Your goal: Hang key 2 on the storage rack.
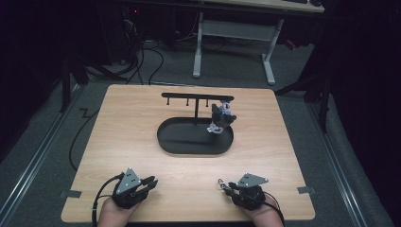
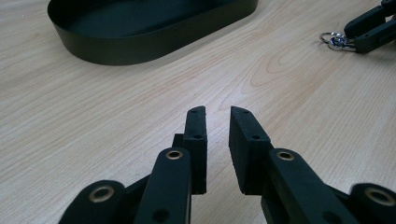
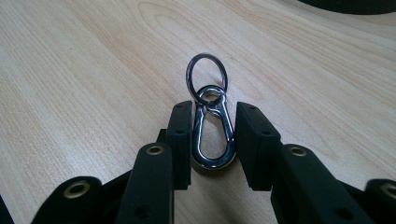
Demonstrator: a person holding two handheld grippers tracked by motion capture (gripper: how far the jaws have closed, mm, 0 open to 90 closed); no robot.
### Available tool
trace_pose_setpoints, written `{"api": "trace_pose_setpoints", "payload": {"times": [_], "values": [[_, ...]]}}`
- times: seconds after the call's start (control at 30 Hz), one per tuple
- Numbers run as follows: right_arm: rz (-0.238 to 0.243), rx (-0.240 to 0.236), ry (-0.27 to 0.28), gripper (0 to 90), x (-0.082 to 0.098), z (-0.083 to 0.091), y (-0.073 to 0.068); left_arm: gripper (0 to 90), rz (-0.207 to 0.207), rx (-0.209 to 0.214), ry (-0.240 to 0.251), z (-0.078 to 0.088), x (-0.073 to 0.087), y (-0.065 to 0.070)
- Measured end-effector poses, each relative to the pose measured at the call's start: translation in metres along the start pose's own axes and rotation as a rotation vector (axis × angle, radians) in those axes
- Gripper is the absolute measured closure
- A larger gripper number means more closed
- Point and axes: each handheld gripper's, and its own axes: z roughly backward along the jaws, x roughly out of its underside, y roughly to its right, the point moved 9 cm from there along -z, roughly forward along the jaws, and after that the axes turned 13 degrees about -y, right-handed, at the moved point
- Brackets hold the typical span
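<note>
Between my right gripper [image 3: 212,135] jaws sits the metal snap hook [image 3: 212,135], its ring [image 3: 207,74] lying out in front on the wood. Both pads sit against its sides and pinch it near the table's front edge, right of the middle. My right hand [image 1: 257,213] lies low on the wood, the gripper pointing toward the left one. My left gripper [image 2: 217,140] rests at the front left, hand [image 1: 111,215] behind it, pointing forward and to the right; its jaws stand a little apart with nothing between them, only bare wood.

I work on a light wooden table [image 1: 123,123]. A black oval tray [image 1: 165,137] stands near the middle, with a black hook rack [image 1: 196,98] rising from it and a small dark keychain [image 1: 221,118] hanging at the rack's right end.

Free wood lies between the grippers and the tray. Around the table I see grey floor [image 1: 42,156], cables [image 1: 78,137], and a white desk frame [image 1: 234,30] behind.
</note>
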Motion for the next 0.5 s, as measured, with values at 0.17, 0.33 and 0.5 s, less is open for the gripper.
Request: {"api": "trace_pose_setpoints", "payload": {"times": [0.17,0.33,0.5], "values": [[-0.015,-0.001,-0.002,68.8,0.0,0.0,0.001,77.2,0.001,0.003,0.001,0.0,0.0,0.0],[-0.042,0.022,0.002,68.8,0.002,0.002,0.01,77.1,0.001,0.005,0.001,0.0,0.0,-0.001],[-0.064,0.012,0.002,68.1,0.004,0.003,0.014,76.6,0.004,0.008,0.001,-0.001,0.0,0.0]]}}
